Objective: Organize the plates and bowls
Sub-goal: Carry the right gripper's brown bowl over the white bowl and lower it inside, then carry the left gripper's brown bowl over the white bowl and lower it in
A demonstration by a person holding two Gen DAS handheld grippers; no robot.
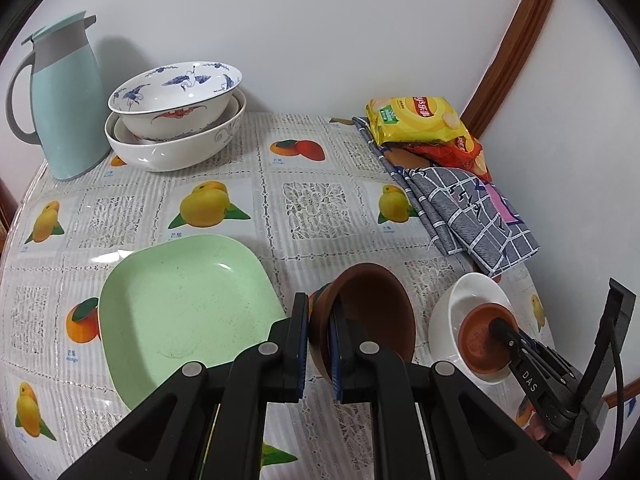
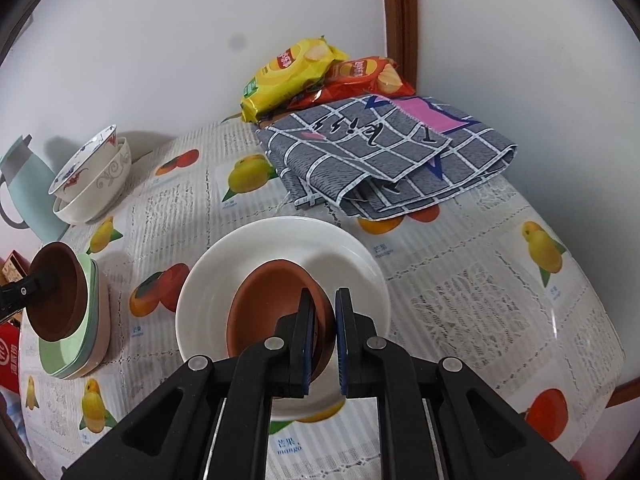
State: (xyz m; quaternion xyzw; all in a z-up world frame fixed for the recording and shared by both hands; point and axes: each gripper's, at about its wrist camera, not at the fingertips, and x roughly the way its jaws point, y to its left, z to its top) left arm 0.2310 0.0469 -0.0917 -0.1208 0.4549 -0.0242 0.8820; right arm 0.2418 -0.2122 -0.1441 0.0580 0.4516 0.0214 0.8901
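Note:
My left gripper (image 1: 320, 320) is shut on the rim of a dark brown bowl (image 1: 368, 312), which hangs tilted just right of a green square plate (image 1: 180, 312). In the right wrist view that bowl (image 2: 60, 304) is over the stack of square plates (image 2: 84, 352), with the left gripper (image 2: 36, 284) gripping it. My right gripper (image 2: 324, 320) is shut on the rim of a terracotta bowl (image 2: 272, 304) low inside a white bowl (image 2: 224, 272). I cannot tell whether it rests on the white bowl. The left wrist view shows this pair, terracotta bowl (image 1: 480, 344) and white bowl (image 1: 452, 312).
Nested patterned bowls (image 1: 176, 112) and a pale blue jug (image 1: 60, 100) stand at the back left by the wall. A folded grey checked cloth (image 2: 380, 160) and crisp packets (image 2: 292, 72) fill the back right corner. The fruit-print tablecloth (image 1: 312, 200) lies between.

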